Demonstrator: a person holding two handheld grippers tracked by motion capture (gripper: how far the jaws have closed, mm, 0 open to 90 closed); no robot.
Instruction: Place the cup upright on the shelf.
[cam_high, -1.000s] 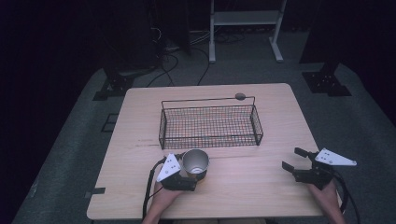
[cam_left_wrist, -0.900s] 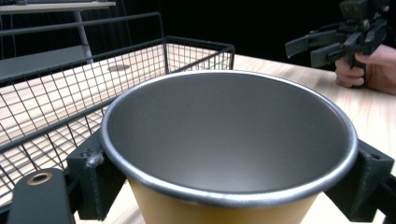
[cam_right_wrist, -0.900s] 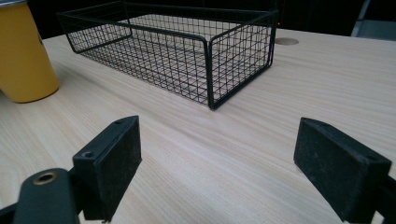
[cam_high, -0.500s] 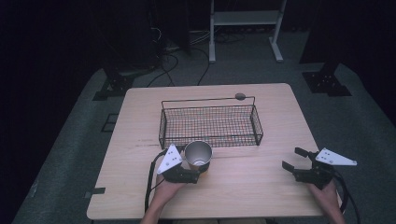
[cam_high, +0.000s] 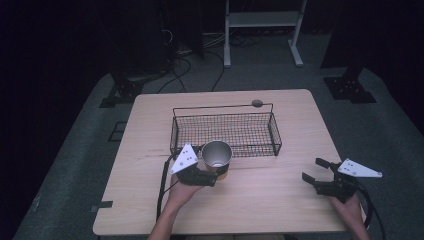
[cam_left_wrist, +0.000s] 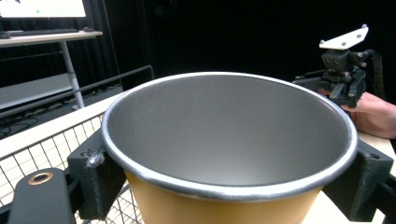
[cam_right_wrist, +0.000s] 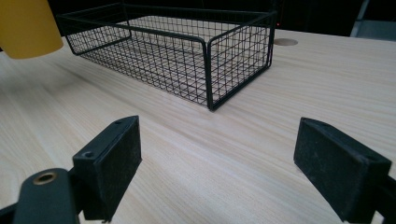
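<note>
A yellow cup (cam_high: 217, 156) with a grey metal inside is held upright above the table, just in front of the black wire basket (cam_high: 225, 131). My left gripper (cam_high: 212, 172) is shut on the cup; in the left gripper view the cup (cam_left_wrist: 229, 154) sits between the two black jaws, its rim wide toward the camera. My right gripper (cam_high: 314, 171) rests low at the table's right front, open, with nothing between its pads (cam_right_wrist: 112, 161). In the right gripper view the basket (cam_right_wrist: 187, 51) lies ahead and the cup's yellow base (cam_right_wrist: 25, 28) hangs at the upper left.
A small round grey knob (cam_high: 257, 103) lies behind the basket's far rim. The wooden table (cam_high: 260, 200) has bare room in front and to both sides. Cables and stand legs (cam_high: 260, 30) sit on the dark floor beyond.
My left gripper has lifted the cup off the table and carried it forward toward the basket's near edge. The right gripper has stayed put.
</note>
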